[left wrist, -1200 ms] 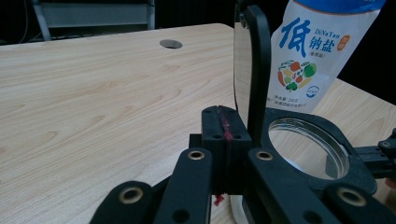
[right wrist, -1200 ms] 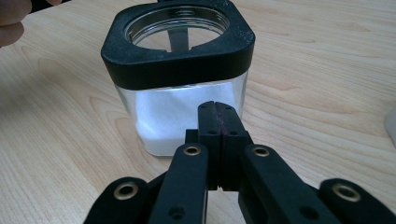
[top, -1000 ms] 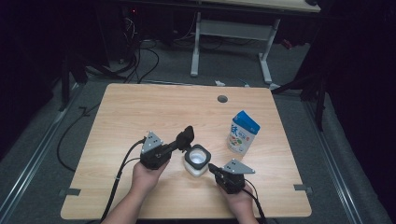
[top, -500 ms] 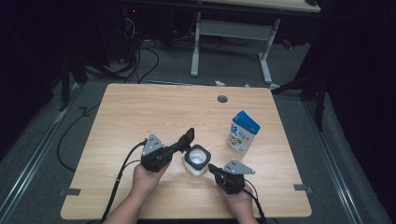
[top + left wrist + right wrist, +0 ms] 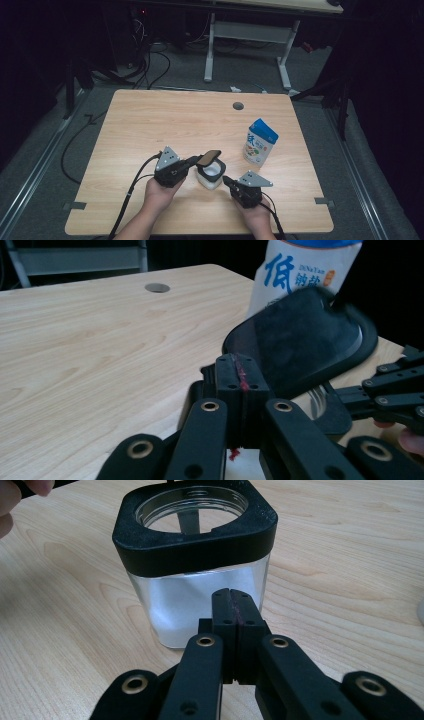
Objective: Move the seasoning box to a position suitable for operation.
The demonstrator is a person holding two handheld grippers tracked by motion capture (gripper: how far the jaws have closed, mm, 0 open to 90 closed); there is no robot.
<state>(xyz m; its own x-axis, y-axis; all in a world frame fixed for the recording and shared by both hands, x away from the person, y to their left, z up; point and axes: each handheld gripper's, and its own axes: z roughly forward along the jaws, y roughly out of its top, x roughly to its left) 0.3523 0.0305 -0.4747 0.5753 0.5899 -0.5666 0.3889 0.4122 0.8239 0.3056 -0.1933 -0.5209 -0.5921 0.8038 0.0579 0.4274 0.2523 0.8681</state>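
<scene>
From the high view, the left gripper point(image 5: 196, 162) reached rightward over the square jar point(image 5: 210, 174), its clenched jaws pinching the black lid point(image 5: 210, 158) tilted above the jar's mouth; the right gripper point(image 5: 227, 180) sat just right of the jar, pointing at it, with the salt carton point(image 5: 260, 142) farther right.

In the left gripper view, the lid point(image 5: 305, 337) rose up and right from the pinched jaws.

In the right gripper view, the open jar point(image 5: 195, 560) stood straight ahead of empty, shut jaws that seemed to press against its wall.
</scene>
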